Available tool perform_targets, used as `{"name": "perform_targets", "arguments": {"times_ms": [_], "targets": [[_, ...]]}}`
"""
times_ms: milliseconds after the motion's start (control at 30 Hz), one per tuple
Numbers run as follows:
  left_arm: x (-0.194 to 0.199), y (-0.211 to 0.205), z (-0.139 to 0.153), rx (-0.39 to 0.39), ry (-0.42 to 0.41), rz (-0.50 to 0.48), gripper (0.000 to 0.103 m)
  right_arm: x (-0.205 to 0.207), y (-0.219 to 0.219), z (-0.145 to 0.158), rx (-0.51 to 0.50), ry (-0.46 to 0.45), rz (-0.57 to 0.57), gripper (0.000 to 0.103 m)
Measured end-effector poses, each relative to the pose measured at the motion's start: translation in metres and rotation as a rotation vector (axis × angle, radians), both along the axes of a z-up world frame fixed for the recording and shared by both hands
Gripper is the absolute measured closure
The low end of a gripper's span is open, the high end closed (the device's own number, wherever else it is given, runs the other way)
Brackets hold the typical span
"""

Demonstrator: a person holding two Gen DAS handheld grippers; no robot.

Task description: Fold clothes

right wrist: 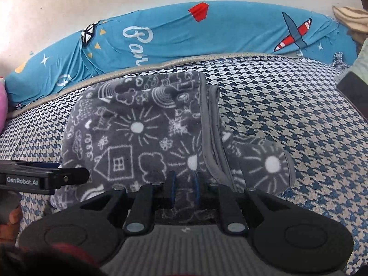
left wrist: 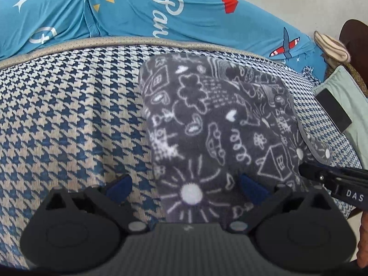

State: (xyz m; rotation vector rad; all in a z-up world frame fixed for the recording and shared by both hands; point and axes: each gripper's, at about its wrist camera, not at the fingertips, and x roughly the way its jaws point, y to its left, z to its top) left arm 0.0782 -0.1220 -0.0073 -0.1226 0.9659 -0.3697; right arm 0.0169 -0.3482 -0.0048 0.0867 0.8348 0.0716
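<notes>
A grey fleece garment (left wrist: 218,119) printed with white doodles lies folded on the blue-and-white houndstooth bed cover (left wrist: 69,115). My left gripper (left wrist: 186,186) hovers open over its near left edge, with the cloth's edge between the spread blue pads (left wrist: 122,184) but not pinched. In the right wrist view the garment (right wrist: 138,138) shows a grey piped hem (right wrist: 211,138) and a loose flap at the right. My right gripper (right wrist: 184,184) is shut on a fold of this fleece at its near edge. Its finger also enters the left wrist view from the right (left wrist: 322,177).
A long turquoise cushion (left wrist: 184,16) with a plane and lettering runs along the far edge against a pale wall. A pale green item with a black patch (left wrist: 333,110) and a striped beige cloth (left wrist: 331,46) lie at the right. Something pink (right wrist: 3,101) sits at the left.
</notes>
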Motion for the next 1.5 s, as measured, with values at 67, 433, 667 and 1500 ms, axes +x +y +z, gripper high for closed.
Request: {"name": "perform_targets", "arguments": {"times_ms": [67,433,667,1500], "targets": [[0.0,0.0,-0.001,0.001,-0.003,-0.003,0.0,0.003,0.0,-0.002,0.0,0.007,-0.007,0.089],[0.0,0.002,-0.014,-0.019,0.033,0.014,0.0,0.007,-0.005,-0.006,0.021,0.015,-0.017,0.09],[-0.001,0.001,-0.01,-0.015,0.034,0.022,0.0,0.007,-0.008,0.002,0.044,0.007,-0.023,0.09],[-0.017,-0.02,0.011,0.042,-0.016,-0.009,0.0,0.044,-0.006,0.029,0.139,-0.172,-0.023,0.085]]}}
